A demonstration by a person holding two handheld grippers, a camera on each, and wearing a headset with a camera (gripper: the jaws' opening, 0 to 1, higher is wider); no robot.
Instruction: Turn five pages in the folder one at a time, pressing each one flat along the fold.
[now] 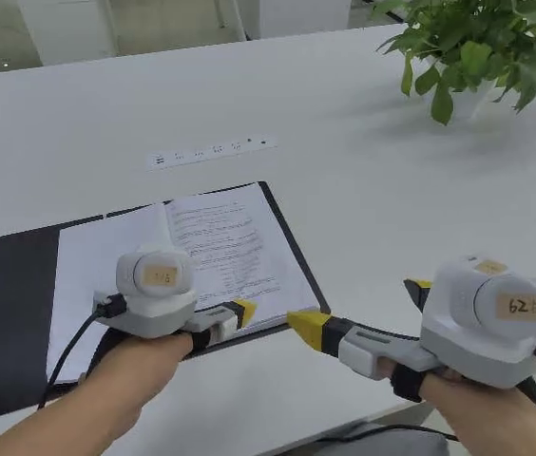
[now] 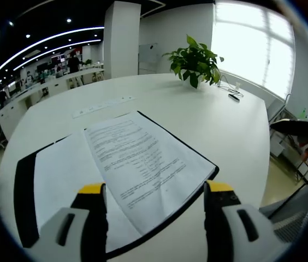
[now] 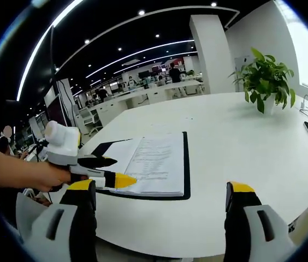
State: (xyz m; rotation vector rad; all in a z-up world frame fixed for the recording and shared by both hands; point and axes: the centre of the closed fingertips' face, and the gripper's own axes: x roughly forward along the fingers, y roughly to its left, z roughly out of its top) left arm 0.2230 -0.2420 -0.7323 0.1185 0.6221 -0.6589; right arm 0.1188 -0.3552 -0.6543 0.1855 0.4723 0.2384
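The folder [image 1: 219, 236] lies open on the white table, a printed page on its right side and a white sheet over its black cover on the left. My left gripper [image 1: 216, 315] hovers over the folder's near edge. It is open, and its yellow-tipped jaws stand wide apart in the left gripper view [image 2: 157, 188] with the folder [image 2: 137, 158] just beyond them. My right gripper [image 1: 363, 304] is off the folder's near right corner, open and holding nothing. In the right gripper view [image 3: 162, 188] the folder [image 3: 157, 158] and the left gripper [image 3: 110, 170] lie ahead on the left.
A potted plant [image 1: 477, 47] stands at the far right of the table. A socket strip [image 1: 211, 150] is set into the tabletop behind the folder. The table's near edge [image 1: 277, 432] runs just under my hands. Desks and people are in the background.
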